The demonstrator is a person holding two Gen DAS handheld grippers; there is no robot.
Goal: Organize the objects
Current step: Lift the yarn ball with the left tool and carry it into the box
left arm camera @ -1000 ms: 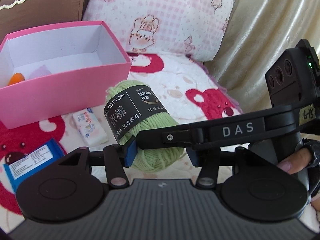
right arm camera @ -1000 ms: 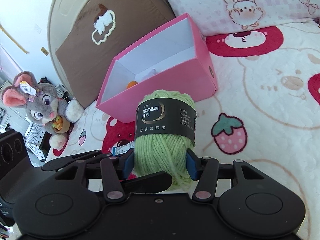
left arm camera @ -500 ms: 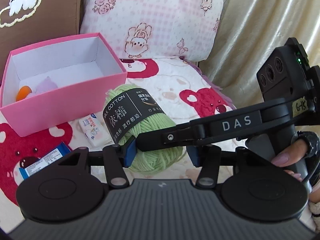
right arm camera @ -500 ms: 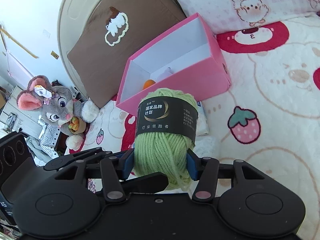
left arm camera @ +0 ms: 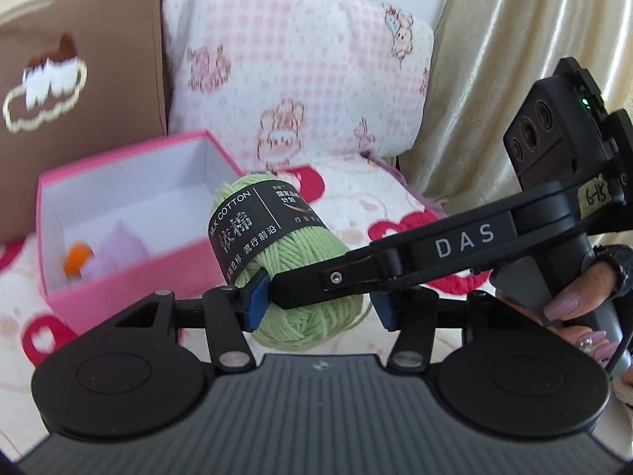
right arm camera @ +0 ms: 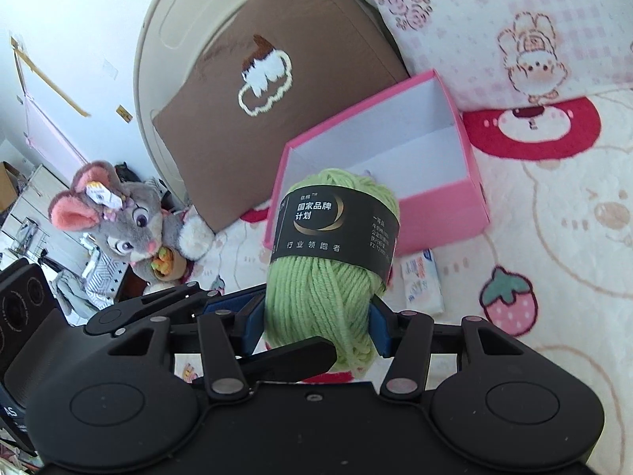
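- A green yarn ball with a black paper band is seen raised above the bedspread, in front of the pink box.
- In the right wrist view the right gripper is shown with its blue pads pressed against both sides of the yarn, so the ball is pinched.
- In the left wrist view the left gripper is shown with its left blue pad against the yarn; the other pad stands beside the ball's end with a small gap, so a firm pinch cannot be confirmed.
- Only the left wrist view shows the right tool from outside: a black finger marked "DAS" crosses over the yarn, and the person's hand is wrapped around the handle.
- Only the left wrist view looks into the box, where an orange item and a pale purple item are seen; from the right the box interior is mostly hidden by the yarn.
- Only the right wrist view shows a grey plush mouse at the bed's edge and a small white packet lying beside the box.
- A brown cushion and a pink checked pillow are seen behind the box in both views.
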